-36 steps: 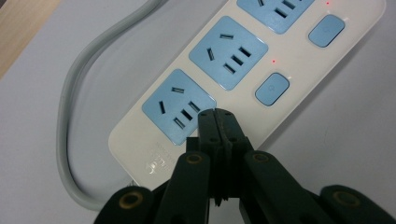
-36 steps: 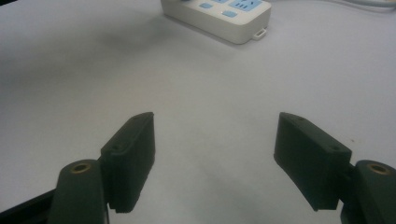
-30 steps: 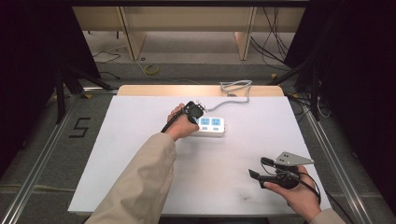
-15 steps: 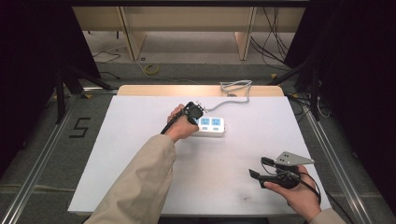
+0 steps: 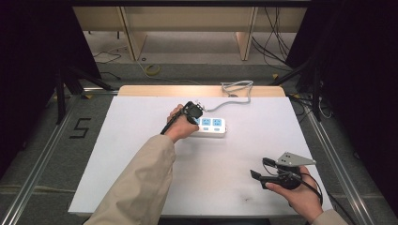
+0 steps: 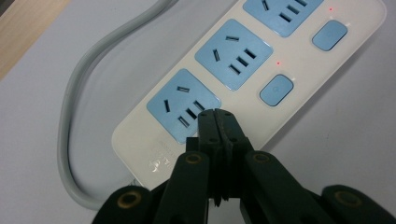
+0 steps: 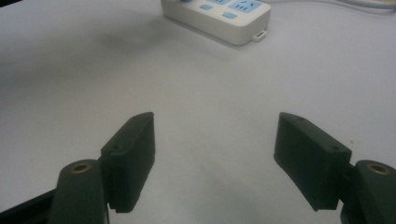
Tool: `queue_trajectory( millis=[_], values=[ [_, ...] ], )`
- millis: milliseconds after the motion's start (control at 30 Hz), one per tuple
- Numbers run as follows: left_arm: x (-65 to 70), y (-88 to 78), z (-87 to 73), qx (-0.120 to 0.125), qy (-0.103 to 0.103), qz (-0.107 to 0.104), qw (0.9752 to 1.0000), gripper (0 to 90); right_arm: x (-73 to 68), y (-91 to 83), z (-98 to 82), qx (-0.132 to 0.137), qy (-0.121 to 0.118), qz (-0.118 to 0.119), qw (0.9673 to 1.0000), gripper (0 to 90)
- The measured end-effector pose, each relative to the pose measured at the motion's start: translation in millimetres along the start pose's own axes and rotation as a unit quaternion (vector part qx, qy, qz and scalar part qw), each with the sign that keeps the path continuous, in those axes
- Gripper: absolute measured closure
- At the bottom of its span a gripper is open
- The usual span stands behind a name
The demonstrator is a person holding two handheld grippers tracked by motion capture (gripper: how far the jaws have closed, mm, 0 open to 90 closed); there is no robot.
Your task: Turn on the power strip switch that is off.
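A white power strip point(image 5: 212, 126) with blue sockets and blue buttons lies flat on the white table, seen close up in the left gripper view point(image 6: 299, 56). Small red lights glow beside two of its buttons point(image 6: 276, 89). My left gripper point(image 5: 194, 111) points down at the strip's left end. Its jaws are just opening, though they still look pressed together, with nothing between them. The tips point(image 6: 217, 115) sit at the strip's face beside the nearest socket point(image 6: 183, 105) and hide what lies under them. My right gripper point(image 5: 261, 168) is held low near the table's front right, open and empty point(image 7: 215, 122).
The strip's grey cable point(image 5: 237, 89) loops off the table's far edge and shows again as a curve in the left gripper view point(image 6: 70, 116). A sleeved forearm point(image 5: 141, 183) crosses the table's front left. White tabletop point(image 7: 210, 70) lies between the right gripper and the strip.
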State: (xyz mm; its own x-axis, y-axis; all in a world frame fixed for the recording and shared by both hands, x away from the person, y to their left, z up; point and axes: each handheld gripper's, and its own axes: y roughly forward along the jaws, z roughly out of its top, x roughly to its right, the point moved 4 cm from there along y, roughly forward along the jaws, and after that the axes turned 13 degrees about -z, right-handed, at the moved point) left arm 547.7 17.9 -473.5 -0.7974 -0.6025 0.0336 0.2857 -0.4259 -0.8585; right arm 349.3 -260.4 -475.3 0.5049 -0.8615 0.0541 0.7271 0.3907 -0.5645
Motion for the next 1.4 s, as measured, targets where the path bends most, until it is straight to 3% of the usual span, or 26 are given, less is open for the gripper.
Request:
queue_trajectory(
  millis=[67,267,467,533,967,1067,1267,1400],
  values=[
    [-1.3,-3.2,0.3,0.016,-0.01,-0.005,0.9998,83.7,0.0,0.2,0.0,0.0,0.0,0.0,1.0,29.7],
    [-5.0,-15.5,0.6,0.033,-0.013,0.006,0.9994,81.6,-0.1,0.6,-0.1,-0.001,0.0,-0.001,1.0,29.7],
    [-7.7,-24.6,-2.5,0.048,-0.02,0.011,0.9986,72.2,-0.2,0.7,-0.1,-0.001,0.0,-0.001,1.0,29.6],
    [-9.5,-27.5,-5.3,0.043,-0.016,0.014,0.9989,67.2,-0.1,0.7,-0.3,-0.001,0.0,-0.001,1.0,29.6],
    [-20.0,-42.6,-26.4,0.064,-0.078,0.019,0.9947,45.1,-0.5,1.2,-0.2,-0.001,0.0,0.0,1.0,29.6],
    [-22.0,-45.3,-33.5,0.058,-0.074,0.018,0.9954,40.8,-0.6,1.1,-0.2,-0.001,-0.001,-0.001,1.0,29.6],
    [-24.0,-54.6,-45.0,0.068,-0.082,0.022,0.9941,35.6,-0.6,1.3,-0.3,-0.001,-0.001,-0.001,1.0,29.6],
    [-23.0,-60.7,-51.0,0.087,-0.081,0.025,0.9926,33.6,-0.8,1.3,-0.3,-0.001,-0.001,0.0,1.0,29.6]
  ],
)
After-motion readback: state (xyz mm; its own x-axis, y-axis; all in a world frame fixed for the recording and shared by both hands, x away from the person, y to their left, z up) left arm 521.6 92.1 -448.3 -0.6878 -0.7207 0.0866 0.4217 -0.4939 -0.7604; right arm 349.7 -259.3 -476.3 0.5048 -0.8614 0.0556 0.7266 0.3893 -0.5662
